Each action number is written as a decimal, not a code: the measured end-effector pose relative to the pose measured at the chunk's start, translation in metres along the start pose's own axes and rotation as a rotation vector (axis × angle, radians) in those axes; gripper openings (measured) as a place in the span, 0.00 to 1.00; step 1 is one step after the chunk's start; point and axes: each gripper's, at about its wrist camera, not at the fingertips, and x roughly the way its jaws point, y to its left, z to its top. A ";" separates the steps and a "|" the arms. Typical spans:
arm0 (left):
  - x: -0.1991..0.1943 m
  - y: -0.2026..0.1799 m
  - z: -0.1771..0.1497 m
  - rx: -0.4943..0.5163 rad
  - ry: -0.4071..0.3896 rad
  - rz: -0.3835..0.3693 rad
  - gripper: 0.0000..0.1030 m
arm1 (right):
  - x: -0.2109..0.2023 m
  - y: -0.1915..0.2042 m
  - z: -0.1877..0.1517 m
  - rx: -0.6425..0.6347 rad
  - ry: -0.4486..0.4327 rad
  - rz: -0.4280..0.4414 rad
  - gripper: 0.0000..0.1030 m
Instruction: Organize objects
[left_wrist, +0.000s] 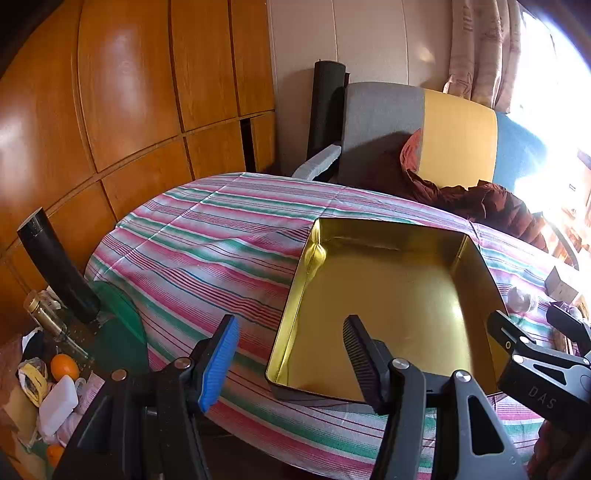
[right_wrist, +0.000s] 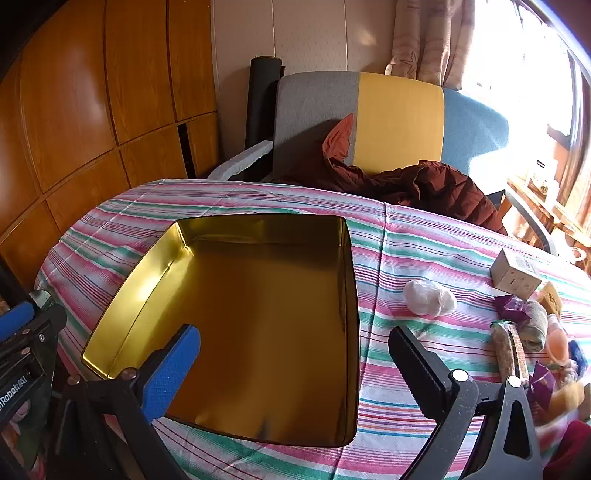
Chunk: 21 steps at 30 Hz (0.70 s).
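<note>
The gold rectangular metal tin (right_wrist: 258, 325) holds nothing yet; the small objects (right_wrist: 524, 332) wait at right; both the left gripper (left_wrist: 291, 360) and the right gripper (right_wrist: 295, 373) are spread, holding nothing.

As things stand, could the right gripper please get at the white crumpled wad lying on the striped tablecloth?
Probably yes. The right gripper is open and holds nothing, and the white crumpled wad lies on bare striped tablecloth just ahead of its black finger, apart from the gold rectangular tin and the small cardboard box.
</note>
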 end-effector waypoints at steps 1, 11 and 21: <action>0.000 0.001 0.000 0.000 0.000 -0.002 0.58 | 0.000 -0.001 0.000 -0.001 0.000 -0.001 1.00; -0.002 -0.003 -0.001 0.007 0.002 -0.019 0.58 | -0.008 -0.002 0.001 -0.011 -0.020 -0.018 1.00; 0.010 -0.013 0.001 0.020 0.056 -0.129 0.58 | -0.012 -0.017 0.004 -0.010 -0.035 -0.026 1.00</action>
